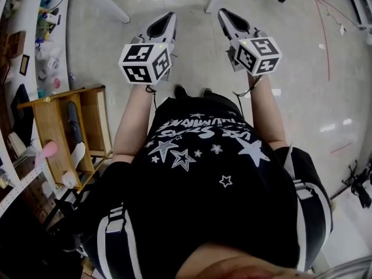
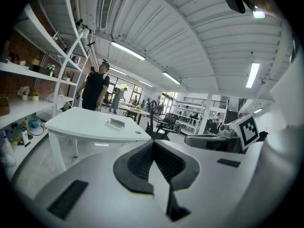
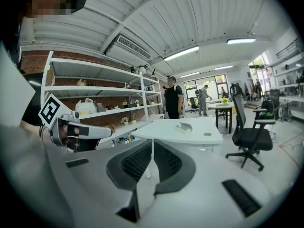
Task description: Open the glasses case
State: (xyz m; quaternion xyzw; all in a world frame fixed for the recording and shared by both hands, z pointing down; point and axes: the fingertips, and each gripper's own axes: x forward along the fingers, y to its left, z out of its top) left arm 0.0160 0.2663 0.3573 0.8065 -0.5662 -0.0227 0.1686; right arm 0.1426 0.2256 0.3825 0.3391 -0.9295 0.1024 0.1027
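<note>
L tongs (image 1: 170,17) & R tongs (image 1: 224,13) were both clenched w/ nothing in them, held up in the air over the floor (image 1: 195,39). The case (image 3: 184,127) lay far off on a white bench (image 3: 152,130), away from both tongs. The person's black shirt (image 1: 203,173) had white stars & a line of white words, too bent to read.

White table (image 3: 161,128) dead ahead, standing on the glossy grey floor (image 1: 192,45). One glasses case (image 3: 183,127) lies on its top, around the middle. Near it there's a small round spot (image 3: 207,134) in the tabletop, toward the edge. The rest of the top looks bare.
</note>
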